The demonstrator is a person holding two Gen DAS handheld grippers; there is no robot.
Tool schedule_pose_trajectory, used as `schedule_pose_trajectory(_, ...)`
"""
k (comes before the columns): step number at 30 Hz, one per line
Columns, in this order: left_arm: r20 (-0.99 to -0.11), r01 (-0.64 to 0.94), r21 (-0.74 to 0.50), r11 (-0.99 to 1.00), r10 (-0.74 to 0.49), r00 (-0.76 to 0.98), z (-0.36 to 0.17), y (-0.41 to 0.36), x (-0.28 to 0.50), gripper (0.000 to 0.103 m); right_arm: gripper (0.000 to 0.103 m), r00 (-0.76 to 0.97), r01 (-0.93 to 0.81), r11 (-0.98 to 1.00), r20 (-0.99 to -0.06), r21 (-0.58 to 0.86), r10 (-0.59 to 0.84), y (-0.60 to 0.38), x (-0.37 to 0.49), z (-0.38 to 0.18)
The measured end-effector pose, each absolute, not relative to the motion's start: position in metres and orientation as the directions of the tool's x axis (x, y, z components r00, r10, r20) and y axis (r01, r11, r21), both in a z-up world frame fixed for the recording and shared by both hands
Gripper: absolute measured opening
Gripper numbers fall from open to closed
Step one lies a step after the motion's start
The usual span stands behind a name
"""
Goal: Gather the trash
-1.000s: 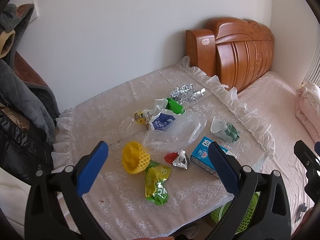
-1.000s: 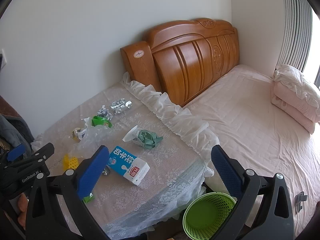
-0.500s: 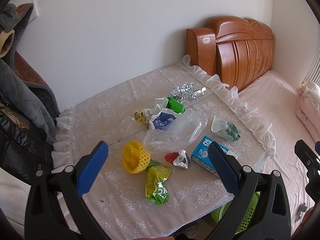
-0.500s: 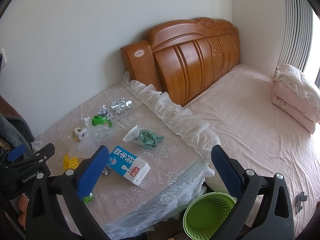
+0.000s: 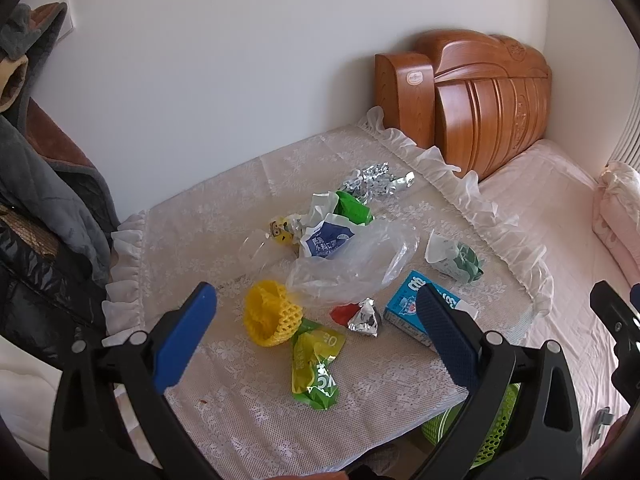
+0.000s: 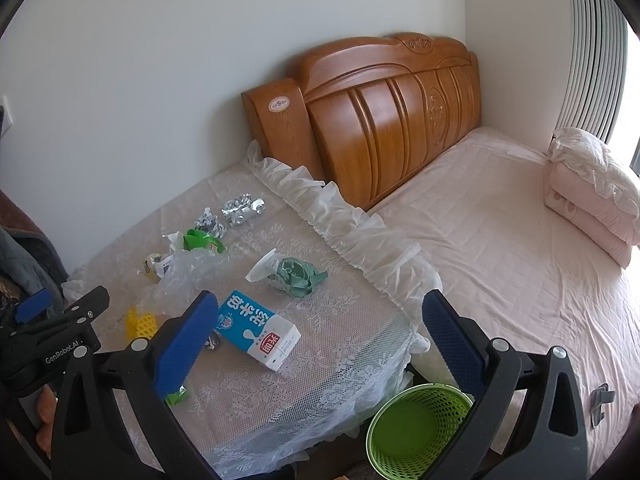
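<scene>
I'm hovering both tongs above the table [image 6: 320,364], left gripper [image 5: 316,340] and right gripper [image 6: 320,340] each spread wide with nothing in them, so I can size up the mess. The milk carton [image 6: 258,330], yellow foam net [image 5: 270,314] and wrappers are lying scattered on top; the green basket [image 6: 416,428] is sitting on the floor just beside the table, handy for dropping stuff in.

Counted on the lace-covered table [image 6: 340,344]: 1 blue-and-white milk carton [image 6: 258,330], 1 yellow foam fruit net [image 5: 270,314], 1 clear plastic bag [image 5: 354,266], 2 crumpled foil pieces [image 6: 243,209] [image 6: 210,222], approx. 5 other wrappers, incl. 1 yellow-green one [image 5: 316,362]. Beside the table, 1 green mesh wastebasket [image 6: 416,430] is seen. 2 folded pink quilts [image 6: 592,192] are stacked on the bed.
</scene>
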State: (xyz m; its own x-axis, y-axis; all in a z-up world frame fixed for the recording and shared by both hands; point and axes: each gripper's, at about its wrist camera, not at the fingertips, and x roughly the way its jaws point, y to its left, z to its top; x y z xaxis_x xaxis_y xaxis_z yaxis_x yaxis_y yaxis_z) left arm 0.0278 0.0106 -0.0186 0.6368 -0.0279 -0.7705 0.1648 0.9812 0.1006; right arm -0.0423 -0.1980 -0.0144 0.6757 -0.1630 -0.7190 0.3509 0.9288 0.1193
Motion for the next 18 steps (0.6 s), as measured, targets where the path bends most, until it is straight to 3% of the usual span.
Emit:
schedule_pose_trajectory(11,-0.804,0.152,0.091,0.984,-0.017,0.595,-0.034,0.030,0.029,0.095,0.101,0.641,0.341,0.931,-0.757,0.128,-0.130,-0.201,-0.035,-0.035)
schedule_pose_trajectory(18,-0.853,0.178,-0.005,0.984,-0.097,0.513,-0.074,0.062,0.020,0.095,0.101,0.615,0.270,0.954,-0.786,0.128,-0.069,-0.199,-0.034,-0.064)
